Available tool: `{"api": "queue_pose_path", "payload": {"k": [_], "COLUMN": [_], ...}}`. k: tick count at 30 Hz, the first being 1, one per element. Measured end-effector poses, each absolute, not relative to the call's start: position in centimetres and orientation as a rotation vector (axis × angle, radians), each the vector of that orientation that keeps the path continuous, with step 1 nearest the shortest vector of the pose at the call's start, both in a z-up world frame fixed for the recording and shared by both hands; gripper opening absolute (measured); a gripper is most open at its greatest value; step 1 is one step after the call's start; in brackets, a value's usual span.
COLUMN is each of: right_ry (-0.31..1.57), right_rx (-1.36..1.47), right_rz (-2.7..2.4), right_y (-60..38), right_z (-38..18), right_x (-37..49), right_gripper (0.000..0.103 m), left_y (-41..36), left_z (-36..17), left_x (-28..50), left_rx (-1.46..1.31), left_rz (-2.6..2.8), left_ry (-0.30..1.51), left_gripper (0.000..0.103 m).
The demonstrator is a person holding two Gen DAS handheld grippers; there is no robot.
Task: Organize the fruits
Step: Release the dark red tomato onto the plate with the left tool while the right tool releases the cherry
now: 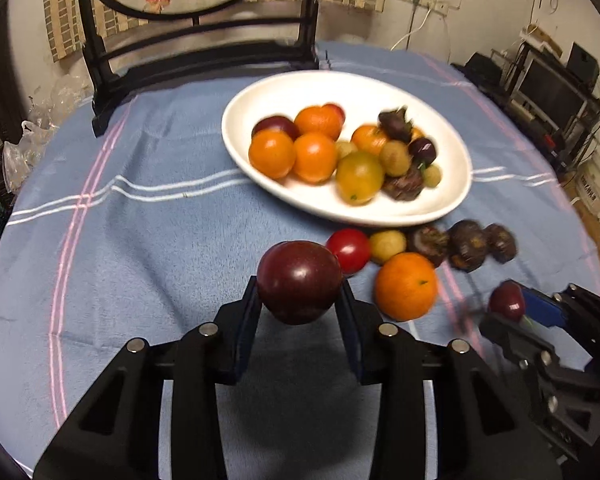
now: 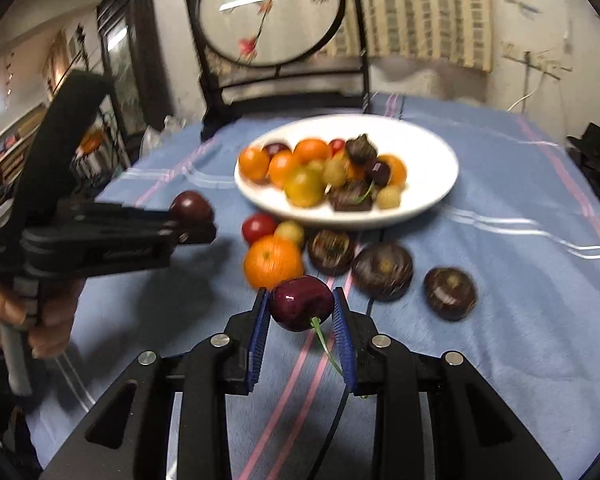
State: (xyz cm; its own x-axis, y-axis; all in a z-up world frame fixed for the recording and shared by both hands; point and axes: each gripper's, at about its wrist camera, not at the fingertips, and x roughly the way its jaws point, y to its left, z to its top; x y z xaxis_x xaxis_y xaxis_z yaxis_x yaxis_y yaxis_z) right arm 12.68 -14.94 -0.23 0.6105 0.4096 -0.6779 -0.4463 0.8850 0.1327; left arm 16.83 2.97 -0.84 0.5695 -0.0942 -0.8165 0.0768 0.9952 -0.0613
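My left gripper (image 1: 300, 285) is shut on a dark red plum (image 1: 299, 280), held just above the blue cloth. My right gripper (image 2: 300, 294) is shut on a dark cherry (image 2: 302, 303) whose green stem hangs down. Each gripper shows in the other's view: the right gripper (image 1: 512, 308) low at the right, the left gripper (image 2: 196, 220) at the left. Beyond them a white oval plate (image 1: 284, 92) (image 2: 420, 148) holds several oranges, plums and small fruits. In front of the plate lie an orange (image 1: 406, 286) (image 2: 273, 262), a red tomato (image 1: 348, 250), a yellowish fruit (image 1: 387, 246) and three mangosteens (image 2: 382, 270).
A dark wooden screen stand (image 1: 196, 52) (image 2: 284, 92) rises at the table's far edge behind the plate. A hand (image 2: 48, 312) grips the left tool's handle. Shelves and cables (image 1: 552, 92) stand past the table's right edge. Bare blue cloth (image 1: 120, 240) spreads to the left.
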Motion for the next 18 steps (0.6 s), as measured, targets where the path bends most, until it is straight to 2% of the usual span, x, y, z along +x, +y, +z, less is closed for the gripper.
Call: {"api": "queue_pose_path", "payload": {"k": [8,18], "right_ry": [0.593,0.700], "right_rx": [-0.103,-0.147], "right_rz": [0.491,0.482], "right_y": [-14.0,-9.9], "right_z": [5.3,2.3], "right_x": [15.3,24.4], "right_gripper": [0.031,0.032], "left_y": [2.2,2.6], "left_z": [3.5,2.3], "left_x": [18.8,27.0], "left_rx": [-0.039,-0.089], "left_rz": [-0.136,-0.070], "left_ry": [0.882,0.924], "left_gripper": [0.037,0.037]}}
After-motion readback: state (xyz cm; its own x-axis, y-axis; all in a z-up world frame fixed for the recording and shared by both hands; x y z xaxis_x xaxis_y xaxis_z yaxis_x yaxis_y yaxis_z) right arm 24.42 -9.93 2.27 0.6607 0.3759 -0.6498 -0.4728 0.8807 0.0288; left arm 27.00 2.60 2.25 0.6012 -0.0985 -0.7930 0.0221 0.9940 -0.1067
